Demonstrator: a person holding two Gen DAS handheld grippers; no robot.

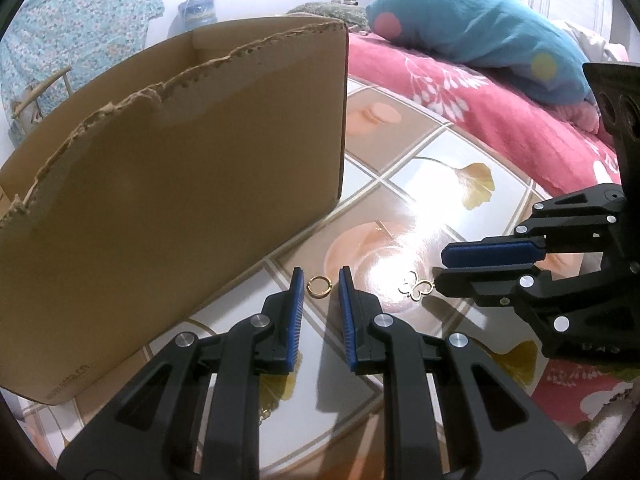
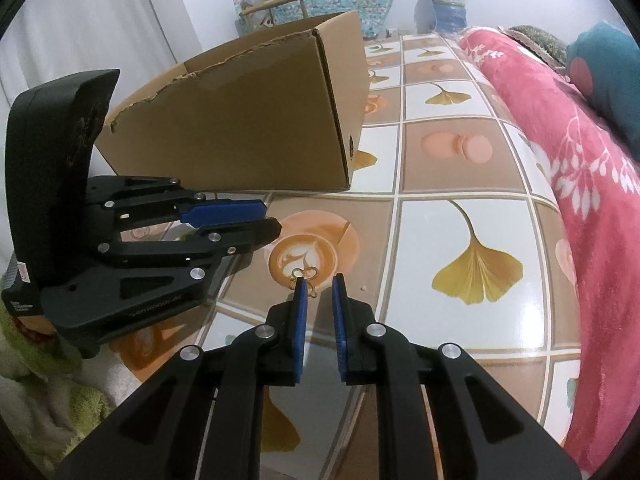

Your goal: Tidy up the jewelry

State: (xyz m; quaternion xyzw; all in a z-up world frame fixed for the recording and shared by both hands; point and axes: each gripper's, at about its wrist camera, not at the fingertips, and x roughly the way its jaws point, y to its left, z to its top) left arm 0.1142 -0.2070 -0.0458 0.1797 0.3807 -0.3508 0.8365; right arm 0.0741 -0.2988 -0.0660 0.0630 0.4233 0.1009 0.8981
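Observation:
A small gold ring point(image 1: 319, 285) lies flat on the patterned table top between the fingertips of my left gripper point(image 1: 321, 278). The jaws stand a little apart and do not press on it. To its right lies a gold butterfly-shaped piece point(image 1: 418, 289), just off the tip of my right gripper point(image 1: 440, 268), which comes in from the right. In the right wrist view the butterfly piece point(image 2: 306, 273) sits at the tip of the left finger, partly hidden behind it. My right gripper point(image 2: 320, 282) is narrowly open with nothing between its pads. My left gripper point(image 2: 274, 218) shows at the left.
A torn-edged cardboard box point(image 1: 180, 180) point(image 2: 260, 120) stands open-topped just behind and left of the jewelry. A pink flowered blanket point(image 2: 580, 168) and a blue pillow point(image 1: 480, 36) lie along the table's right side. A green towel point(image 2: 52, 408) lies at the near left.

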